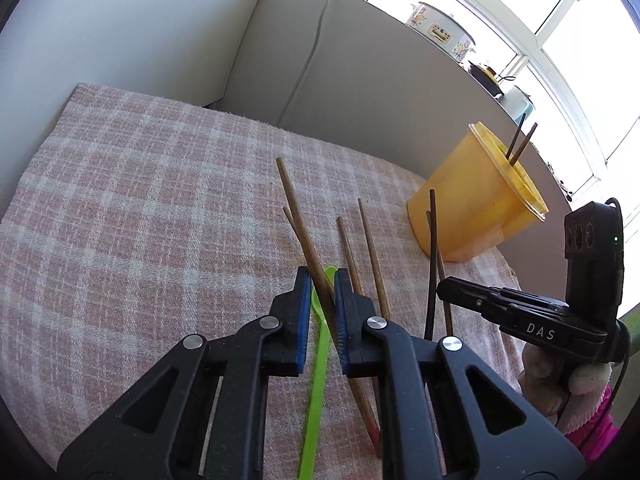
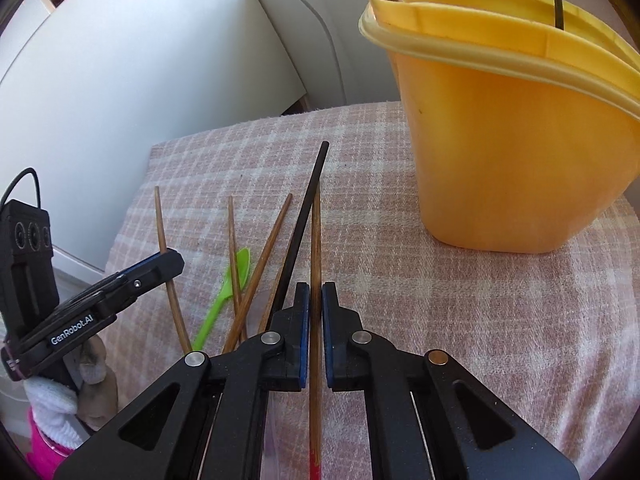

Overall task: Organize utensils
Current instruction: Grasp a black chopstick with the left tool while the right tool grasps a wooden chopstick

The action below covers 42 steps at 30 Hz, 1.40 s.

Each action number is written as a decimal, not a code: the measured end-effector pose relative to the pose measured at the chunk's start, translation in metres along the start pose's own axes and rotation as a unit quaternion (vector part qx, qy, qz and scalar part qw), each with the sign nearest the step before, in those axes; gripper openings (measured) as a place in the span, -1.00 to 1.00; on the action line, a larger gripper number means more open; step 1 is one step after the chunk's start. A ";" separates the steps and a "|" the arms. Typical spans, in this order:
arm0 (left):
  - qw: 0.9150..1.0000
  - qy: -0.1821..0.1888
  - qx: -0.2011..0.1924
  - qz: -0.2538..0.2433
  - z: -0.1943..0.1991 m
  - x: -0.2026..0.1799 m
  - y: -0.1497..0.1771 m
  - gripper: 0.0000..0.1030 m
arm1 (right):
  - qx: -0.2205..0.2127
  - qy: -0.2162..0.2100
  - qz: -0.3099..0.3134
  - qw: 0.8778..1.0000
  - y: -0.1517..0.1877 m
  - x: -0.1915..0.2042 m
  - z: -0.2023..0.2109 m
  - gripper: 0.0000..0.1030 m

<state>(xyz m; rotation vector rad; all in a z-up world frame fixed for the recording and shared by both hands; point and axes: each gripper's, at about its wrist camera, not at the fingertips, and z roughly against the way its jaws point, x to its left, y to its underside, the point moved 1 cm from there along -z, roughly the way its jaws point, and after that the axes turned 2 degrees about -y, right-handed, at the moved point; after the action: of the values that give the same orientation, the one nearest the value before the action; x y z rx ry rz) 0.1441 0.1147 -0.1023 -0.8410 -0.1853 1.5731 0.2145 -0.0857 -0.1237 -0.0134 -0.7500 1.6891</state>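
Observation:
Several chopsticks and a green plastic spoon [image 1: 318,344] lie on a pink checked cloth [image 1: 140,200]. A yellow plastic holder [image 1: 476,200] stands at the right with two chopsticks in it; it also shows in the right wrist view [image 2: 512,140]. My left gripper [image 1: 322,276] is shut on a brown chopstick [image 1: 298,216]. My right gripper [image 2: 316,292] is shut on a brown chopstick [image 2: 316,240] with a red end, a black chopstick [image 2: 308,196] beside it. The right gripper shows in the left wrist view [image 1: 444,292], the left gripper in the right wrist view [image 2: 176,260].
A white wall and a grey appliance [image 1: 360,60] stand behind the table. A window [image 1: 560,20] with a flowered pot [image 1: 440,28] is at the back right. The cloth's edge [image 1: 508,272] drops off at the right.

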 end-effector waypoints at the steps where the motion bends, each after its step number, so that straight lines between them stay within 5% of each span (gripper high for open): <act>1: 1.000 -0.001 -0.005 -0.004 0.005 -0.002 0.000 -0.84 | -0.004 0.002 0.001 1.000 0.000 -0.001 0.004 -0.91; 25: 0.997 0.008 -0.065 -0.032 0.050 -0.025 -0.018 -0.92 | -0.081 0.004 0.045 0.996 -0.007 0.012 0.073 -0.91; 30: 1.000 0.018 -0.020 -0.015 0.027 -0.013 -0.019 -0.92 | -0.086 0.004 0.042 0.995 -0.008 0.010 0.078 -0.91; 33: 1.000 0.008 0.006 -0.009 0.007 -0.006 -0.019 -0.66 | -0.086 0.001 0.038 0.996 -0.008 0.011 0.078 -0.91; 42: 0.998 0.013 0.062 0.027 -0.043 0.016 -0.026 -0.66 | -0.089 -0.005 0.038 0.995 0.000 0.009 0.087 -0.91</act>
<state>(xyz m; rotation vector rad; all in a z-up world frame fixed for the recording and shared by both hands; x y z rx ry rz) 0.1917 0.1201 -0.1250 -0.7750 -0.0470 1.6054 0.1772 -0.1183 -0.0518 -0.1587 -0.9161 1.6896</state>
